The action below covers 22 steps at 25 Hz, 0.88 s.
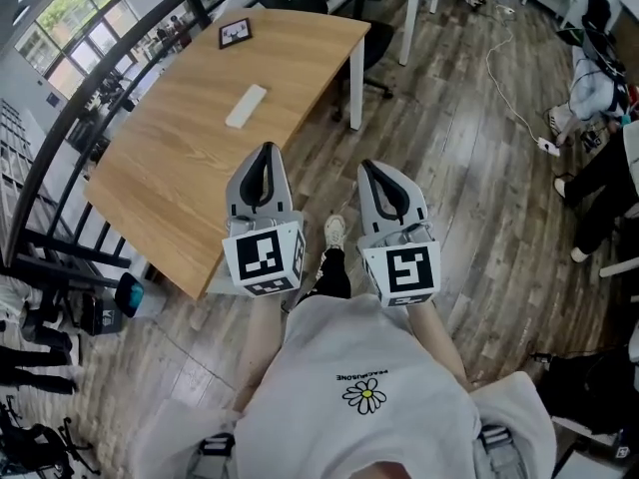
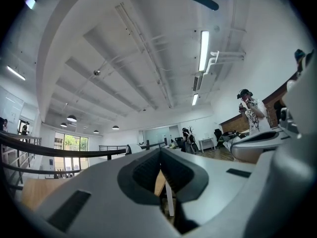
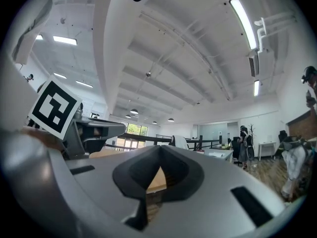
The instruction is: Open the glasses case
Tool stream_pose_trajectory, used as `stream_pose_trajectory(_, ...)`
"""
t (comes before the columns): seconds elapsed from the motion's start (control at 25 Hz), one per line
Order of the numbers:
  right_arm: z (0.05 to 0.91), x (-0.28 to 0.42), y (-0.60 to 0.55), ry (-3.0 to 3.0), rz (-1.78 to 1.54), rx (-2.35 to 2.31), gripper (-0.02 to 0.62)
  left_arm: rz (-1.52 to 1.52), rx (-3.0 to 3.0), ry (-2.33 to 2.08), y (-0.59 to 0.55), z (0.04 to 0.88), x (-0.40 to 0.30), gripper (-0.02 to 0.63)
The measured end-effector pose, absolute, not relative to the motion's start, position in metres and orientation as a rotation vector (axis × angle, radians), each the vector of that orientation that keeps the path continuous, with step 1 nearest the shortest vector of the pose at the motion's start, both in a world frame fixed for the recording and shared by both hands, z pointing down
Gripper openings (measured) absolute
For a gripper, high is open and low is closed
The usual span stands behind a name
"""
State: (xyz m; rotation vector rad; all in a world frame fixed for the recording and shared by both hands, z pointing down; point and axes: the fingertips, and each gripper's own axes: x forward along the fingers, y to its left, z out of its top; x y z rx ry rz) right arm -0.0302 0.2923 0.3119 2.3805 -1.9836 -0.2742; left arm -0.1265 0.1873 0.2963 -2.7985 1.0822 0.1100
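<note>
A white glasses case [image 1: 246, 106] lies closed on the wooden table [image 1: 180, 168], toward its far middle. My left gripper [image 1: 265, 155] hangs over the table's near right edge, well short of the case, jaws shut on nothing. My right gripper [image 1: 371, 170] is beside it over the floor, also shut and empty. Both point roughly level. In the left gripper view my left gripper [image 2: 160, 155] shows its jaws together with a sliver of table between them. The right gripper view likewise has my right gripper [image 3: 159, 152] with jaws together. The case is hidden in both gripper views.
A black framed tablet [image 1: 236, 33] lies at the table's far end. A black railing [image 1: 60, 138] runs along the table's left side. White desks and office chairs [image 1: 374, 43] stand beyond the table. People [image 1: 599, 183] sit at the right on the wood floor.
</note>
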Motion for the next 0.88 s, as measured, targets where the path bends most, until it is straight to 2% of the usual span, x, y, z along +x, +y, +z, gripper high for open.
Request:
stream_pose_trajectory(0.48,0.303,0.018,0.172,-2.055,-0.272,2.338,0.006,0.104,-2.774,1.09,0.069,0.294,-0.069,0.015)
stream_pose_trajectory(0.88,0.278,0.08,-0.011,-2.179,-0.275,2.219,0.006,0.108,-2.736,1.115,-0.086,0.263,-0.003,0.018)
